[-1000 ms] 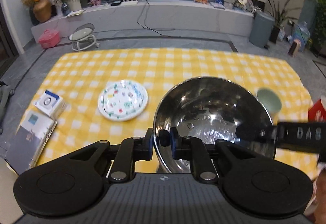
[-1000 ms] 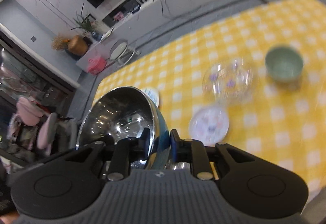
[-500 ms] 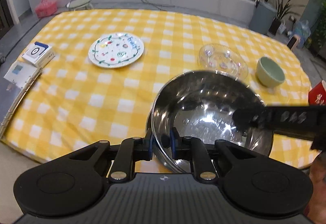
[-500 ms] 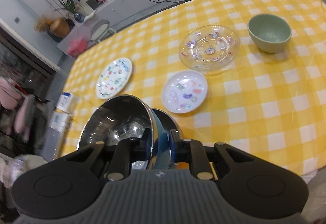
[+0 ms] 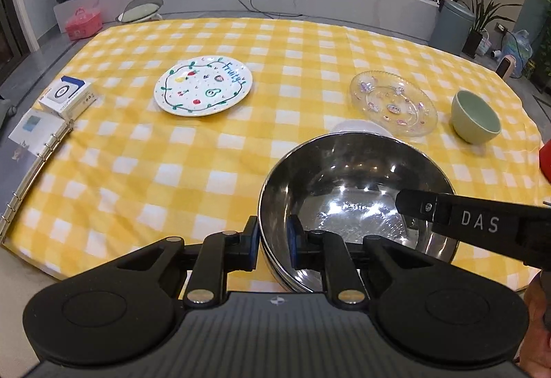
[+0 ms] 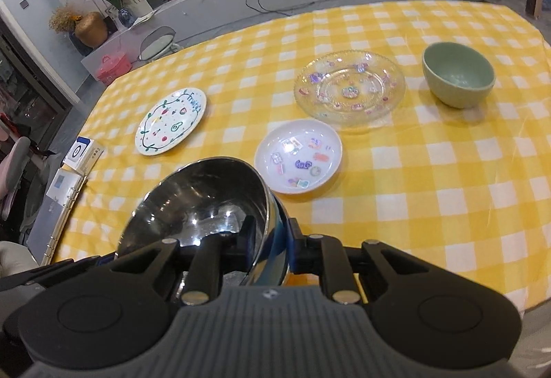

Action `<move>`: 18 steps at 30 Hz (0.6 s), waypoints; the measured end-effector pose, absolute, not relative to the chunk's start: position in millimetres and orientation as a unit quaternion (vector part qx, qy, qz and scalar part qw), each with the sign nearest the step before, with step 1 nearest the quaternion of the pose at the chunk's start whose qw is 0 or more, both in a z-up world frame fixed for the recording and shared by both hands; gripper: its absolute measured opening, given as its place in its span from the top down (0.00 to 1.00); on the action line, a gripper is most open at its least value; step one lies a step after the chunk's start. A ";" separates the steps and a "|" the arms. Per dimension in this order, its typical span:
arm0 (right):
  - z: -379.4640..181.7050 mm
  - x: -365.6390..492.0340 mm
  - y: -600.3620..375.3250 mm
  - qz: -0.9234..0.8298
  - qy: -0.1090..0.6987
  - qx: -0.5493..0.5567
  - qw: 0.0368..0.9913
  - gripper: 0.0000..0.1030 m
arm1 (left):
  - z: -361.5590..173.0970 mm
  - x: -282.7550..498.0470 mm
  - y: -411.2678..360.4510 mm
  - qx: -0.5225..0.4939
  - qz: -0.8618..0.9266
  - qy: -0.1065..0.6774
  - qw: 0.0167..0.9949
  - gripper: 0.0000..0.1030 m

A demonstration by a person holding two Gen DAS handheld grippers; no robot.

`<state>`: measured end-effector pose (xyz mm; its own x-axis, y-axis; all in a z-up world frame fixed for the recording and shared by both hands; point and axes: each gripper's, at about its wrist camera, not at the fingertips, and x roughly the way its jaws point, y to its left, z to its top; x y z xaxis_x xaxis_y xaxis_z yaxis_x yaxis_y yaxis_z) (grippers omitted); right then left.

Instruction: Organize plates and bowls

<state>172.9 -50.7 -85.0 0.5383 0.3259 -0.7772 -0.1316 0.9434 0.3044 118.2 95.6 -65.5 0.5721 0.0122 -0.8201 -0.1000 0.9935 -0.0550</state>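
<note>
Left tongs point(image 5: 272, 245): clamped on near rim of steel bowl point(image 5: 354, 192). Right tongs point(image 6: 272, 245): astride the opposite rim, jaws easing open. Change: bowl lowered from mid-air a second ago, now nested in a second steel bowl point(image 5: 275, 269) at the bench point(image 5: 137, 171) front edge. Judgement: stacking nearly done; release pending.

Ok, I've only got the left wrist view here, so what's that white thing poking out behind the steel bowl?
Observer: A small white plate with stickers inside. The right wrist view shows all of it, lying flat just beyond the steel bowl.
Operator: And how is the right claw gripping the bowl?
Observer: The right claw pinches the bowl's rim, with one finger inside the wall and one outside.
</note>
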 end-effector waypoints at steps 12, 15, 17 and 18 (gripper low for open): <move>-70.3 171.2 -56.9 0.134 0.436 0.110 0.883 0.77 | -64.4 119.9 106.2 -0.067 0.036 0.455 0.887 0.83; -70.8 171.7 -57.5 0.126 0.435 0.097 0.887 0.77 | -67.1 121.3 108.3 -0.068 0.040 0.460 0.884 0.82; -76.7 173.8 -59.2 0.125 0.445 0.103 0.881 0.78 | -68.3 121.5 110.5 -0.073 0.038 0.462 0.883 0.82; -80.0 174.8 -60.0 0.123 0.451 0.106 0.878 0.78 | -68.6 121.6 111.1 -0.075 0.038 0.462 0.883 0.81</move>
<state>174.8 -60.0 -80.0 0.5635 0.3119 -0.7650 -0.1208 0.9472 0.2972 121.6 111.1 -68.6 0.5697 -0.0019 -0.8218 -0.1368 0.9858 -0.0970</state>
